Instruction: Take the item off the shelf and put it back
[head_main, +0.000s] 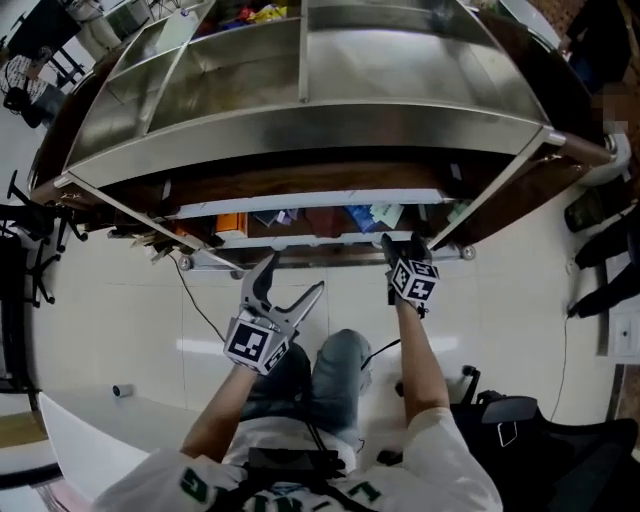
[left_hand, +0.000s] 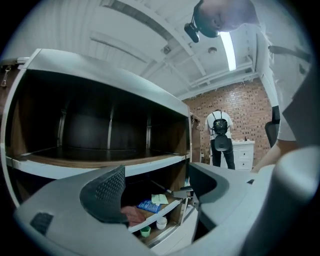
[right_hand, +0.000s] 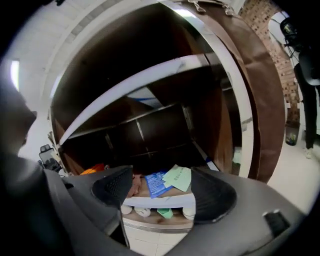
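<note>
Right gripper (head_main: 388, 242) is up at the front lip of the low shelf (head_main: 310, 240). Its jaws are apart with nothing between the pads. Left gripper (head_main: 295, 278) hangs back off the shelf, lower and to the left, jaws also wide and empty. So the right one is nearer and is the one to use.

Key relation: in the right gripper view the blue packet (right_hand: 156, 182) sits dead ahead, framed in the gap between the jaws. It lies just past the shelf lip, slightly above jaw level, not touching. I'm taking it as the item, but I can't be sure of that.

It lies flat on the shelf board. The long axis runs roughly front to back, skewed a bit, with the near short end pointing at the gripper. A green card (right_hand: 177, 177) overlaps its right edge, and a red thing (right_hand: 134, 184) lies just to its left, next to the left pad.

My read: go straight in, level with the board. The jaw line has to cross the packet's short width, and the card may come along with it. Small cups (right_hand: 142, 212) on the tier below are clear of the path.
</note>
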